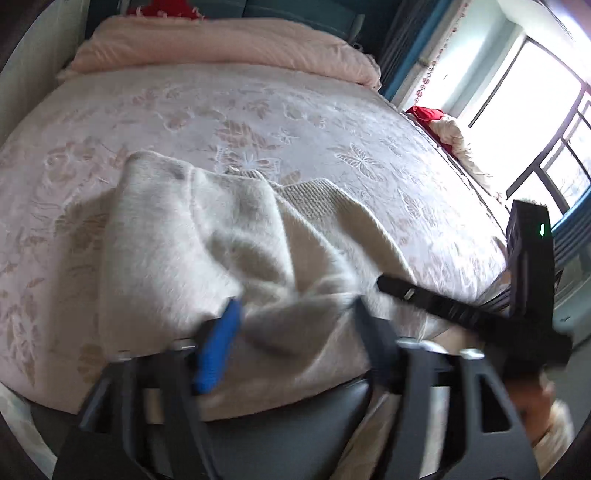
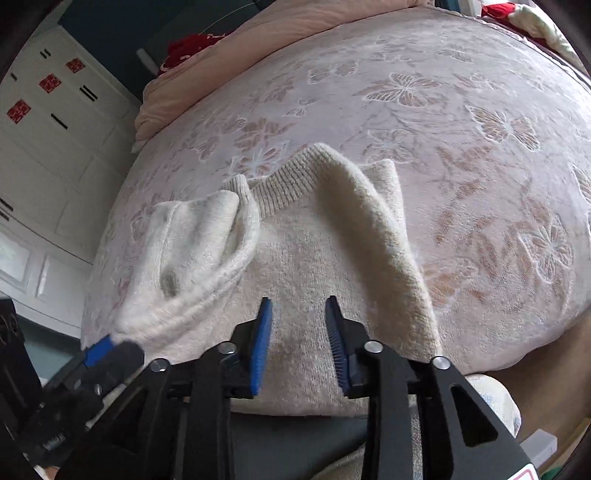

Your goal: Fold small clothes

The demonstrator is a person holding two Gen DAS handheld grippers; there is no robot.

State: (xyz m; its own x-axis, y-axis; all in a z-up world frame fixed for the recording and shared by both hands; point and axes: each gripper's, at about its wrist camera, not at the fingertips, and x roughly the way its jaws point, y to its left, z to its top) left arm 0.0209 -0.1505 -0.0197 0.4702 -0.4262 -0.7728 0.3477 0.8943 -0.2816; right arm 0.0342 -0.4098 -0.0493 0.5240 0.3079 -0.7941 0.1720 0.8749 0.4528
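While both tools hang over the near edge of the bed (image 2: 480, 155), neither one is actually clamping anything. Right tool (image 2: 299, 332) has its jaws parted to a middling gap with nothing between them, just hovering above the lower body of the cream sweater (image 2: 295, 266). Left tool (image 1: 291, 321) is spread wide, blurry in its own camera, with sweater fabric bunched up under and between the fingers but the pads don't seem to press on it. From the right wrist view the left tool's blue tip sits right at the folded left sleeve.

Sweater lies at the near edge, hem toward the person, ribbed collar pointing to the far side. Both sleeves are flopped inward over the body. Past it is the bare butterfly-pattern bedspread, then a pink quilt (image 1: 229, 44) along the far edge, with something red (image 1: 162, 7) behind that.
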